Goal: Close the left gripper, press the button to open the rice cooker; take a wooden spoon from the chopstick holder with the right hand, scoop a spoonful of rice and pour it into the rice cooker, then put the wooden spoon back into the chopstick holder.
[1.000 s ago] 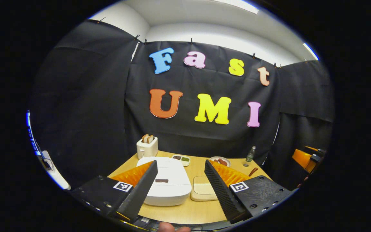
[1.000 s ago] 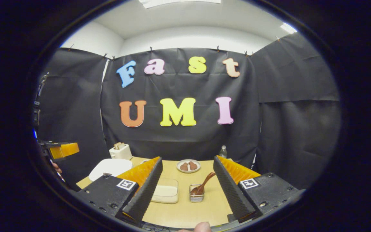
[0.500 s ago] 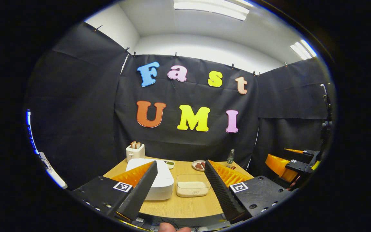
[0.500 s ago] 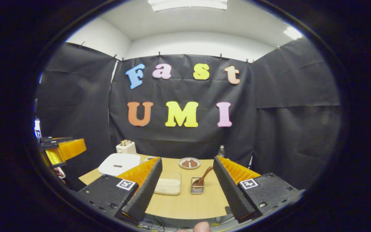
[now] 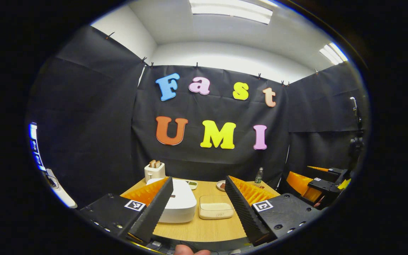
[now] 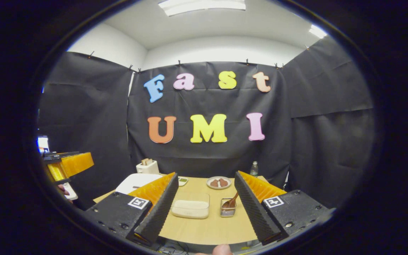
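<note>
While both tools hang back from the wooden table (image 5: 204, 232), nothing of the task looks begun. The left gripper (image 5: 198, 203) has its jaws spread wide, with nothing between them; the white rice cooker (image 5: 181, 205), lid down, sits ahead just inside the left jaw, so the jaws must first be pressed together to make a blunt tip for the button. A clear container of rice (image 5: 215, 211) lies between the jaws, farther on. The right gripper (image 6: 207, 205) is also spread and empty. Between its jaws lie the rice container and, nearer the right jaw, the wire chopstick holder (image 6: 227, 211) with the wooden spoon (image 6: 232, 202) leaning out of it, handle up and toward that jaw, probably easy to pinch from above.
</note>
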